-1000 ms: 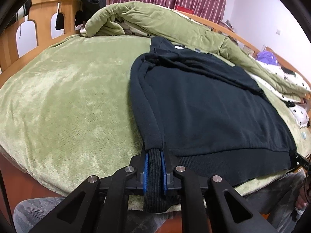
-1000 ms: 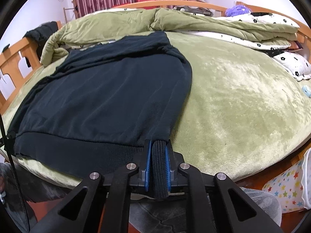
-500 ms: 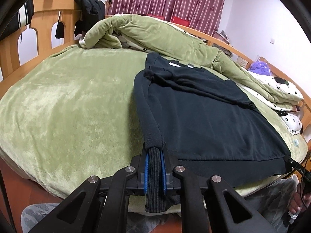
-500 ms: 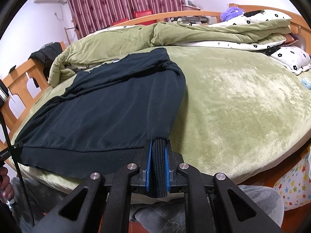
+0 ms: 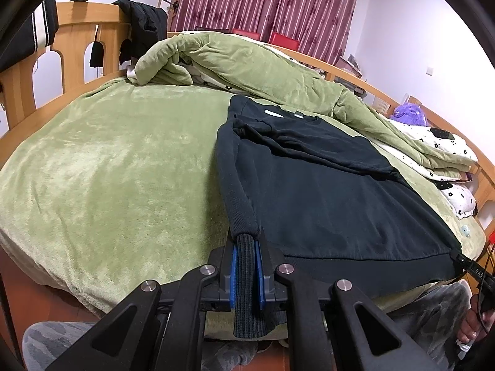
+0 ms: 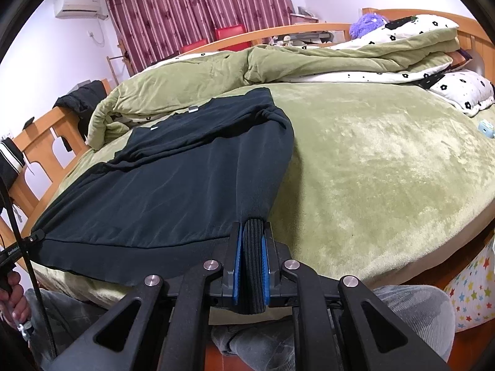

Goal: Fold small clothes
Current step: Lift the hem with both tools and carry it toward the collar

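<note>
Holding the dark sweater (image 5: 324, 204) by both hem corners: our left gripper (image 5: 246, 273) and right gripper (image 6: 251, 270) each pinch ribbing. Only the right view catches the air conditioner (image 6: 79, 6). Sweater lies on the bed (image 6: 386, 167), plenty of bare blanket either side.

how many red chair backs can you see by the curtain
2. Both red chair backs stand beyond the bed's far wooden rail, before the striped maroon curtain: the left one, the right one. Bedding may hide others.
</note>
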